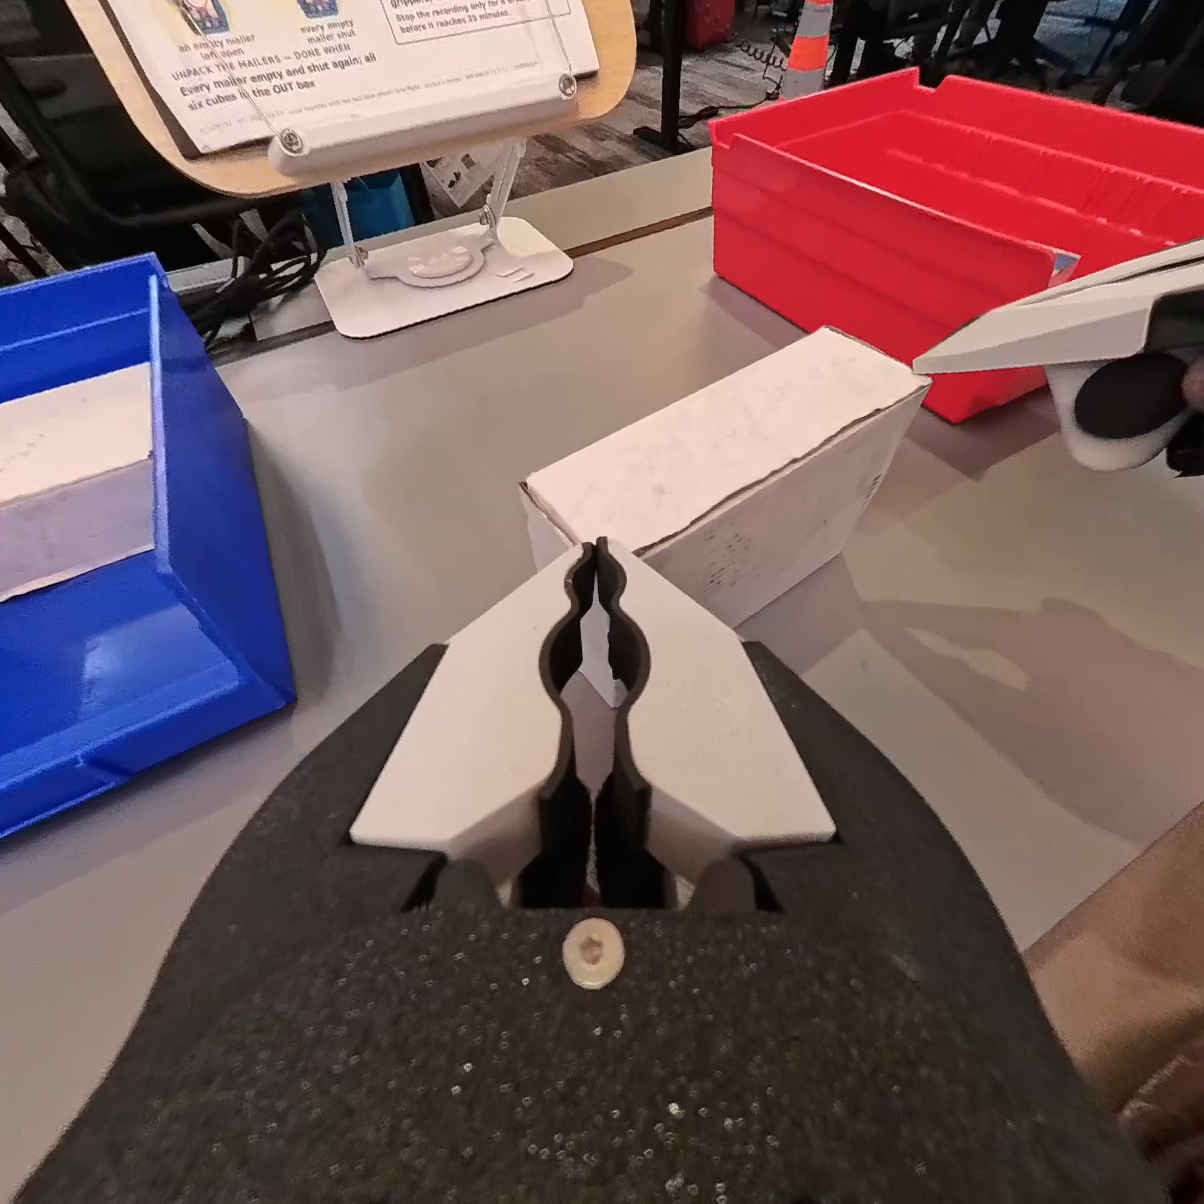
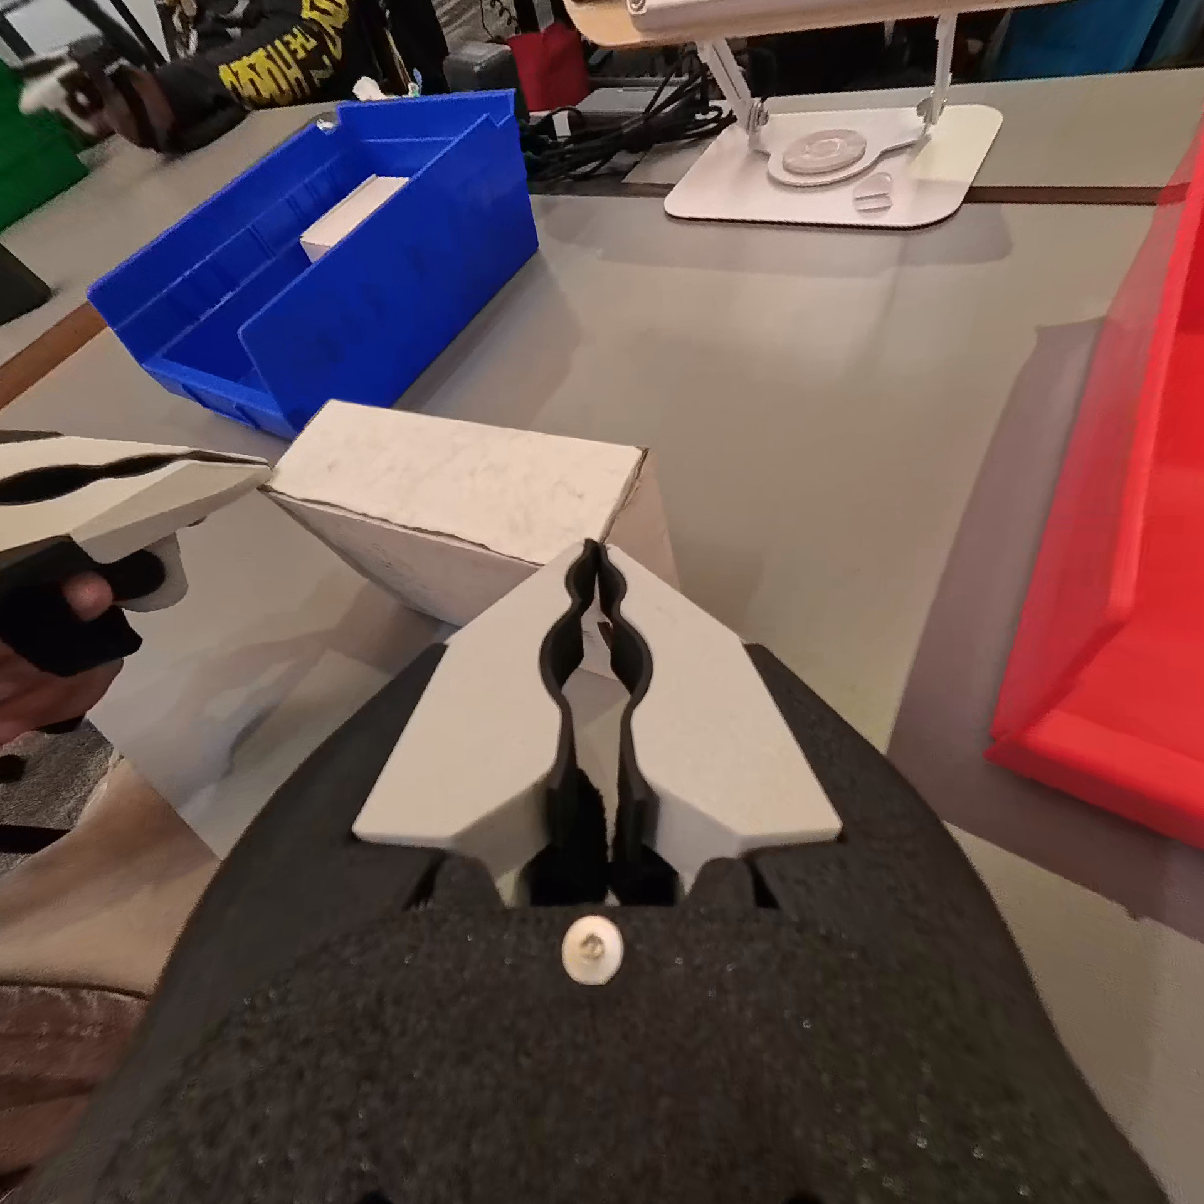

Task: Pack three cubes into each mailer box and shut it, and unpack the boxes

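2 closed white mailer boxes show on the grey table (image 1: 404, 417). Farthest left, the blue bin (image 1: 195, 521) holds 1 mailer box (image 1: 71, 456) against its inner wall; in the right wrist view the same box (image 2: 355, 215) sits in the bin's (image 2: 391, 293) middle compartment. Next, the left gripper (image 1: 597, 554) has its jaws pressed together at the tips with nothing between them, and those tips sit at the near left corner of the second mailer box (image 1: 716, 469), which lies lid down and shut in the middle of the table between the 2 bins. From the right wrist view the left gripper (image 2: 257, 466) is seen side-on, its closed tips touching or just short of the box's (image 2: 456, 482) left top corner; contact cannot be told for sure. A gloved hand (image 2: 58, 625) holds its handle. Behind the box stands a white tablet stand (image 1: 443, 273) carrying an instruction card (image 1: 365, 65). Right of centre, the right gripper (image 2: 597, 557) also has its jaws closed on nothing, tips over the box's near right edge; in the left wrist view its (image 1: 922, 365) tips meet the box's far right top corner. Farthest right, the red bin (image 1: 945, 215) sits just beside the box; its (image 2: 1120, 521) wall fills the right edge of the right wrist view.
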Action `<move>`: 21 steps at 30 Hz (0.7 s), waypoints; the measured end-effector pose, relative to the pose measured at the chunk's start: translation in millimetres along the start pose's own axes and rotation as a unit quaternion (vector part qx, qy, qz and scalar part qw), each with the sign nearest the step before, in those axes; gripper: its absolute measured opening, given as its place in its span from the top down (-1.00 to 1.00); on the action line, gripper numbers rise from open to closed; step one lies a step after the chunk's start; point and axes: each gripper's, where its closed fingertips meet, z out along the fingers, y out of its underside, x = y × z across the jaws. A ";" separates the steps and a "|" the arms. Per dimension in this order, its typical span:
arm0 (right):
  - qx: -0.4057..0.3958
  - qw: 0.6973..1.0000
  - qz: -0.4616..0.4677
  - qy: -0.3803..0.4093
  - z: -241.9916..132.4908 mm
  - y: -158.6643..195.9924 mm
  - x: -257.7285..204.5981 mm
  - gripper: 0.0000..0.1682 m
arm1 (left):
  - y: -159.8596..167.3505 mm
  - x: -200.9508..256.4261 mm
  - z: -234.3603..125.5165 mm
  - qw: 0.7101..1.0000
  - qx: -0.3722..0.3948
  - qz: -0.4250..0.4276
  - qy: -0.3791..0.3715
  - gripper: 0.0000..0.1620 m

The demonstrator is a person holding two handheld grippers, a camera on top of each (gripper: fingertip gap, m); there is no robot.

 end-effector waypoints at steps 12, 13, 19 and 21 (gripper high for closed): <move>-0.155 0.916 -0.312 -0.196 -14.8 -9.7 -52.6 0.33 | 1.7 24.4 -36.1 0.993 -0.023 -0.034 0.106 0.63; -0.186 0.895 -0.345 -0.212 -14.1 -2.1 -61.0 0.23 | 14.8 34.3 -43.0 0.988 -0.044 -0.052 0.138 0.63; -0.310 0.806 -0.479 -0.159 26.7 12.3 -53.6 -0.13 | 68.2 57.2 -65.0 0.980 -0.104 -0.018 0.169 0.63; -0.331 0.783 -0.501 -0.162 40.5 15.2 -55.3 -0.08 | 74.3 57.6 -62.9 0.980 -0.113 0.017 0.165 0.63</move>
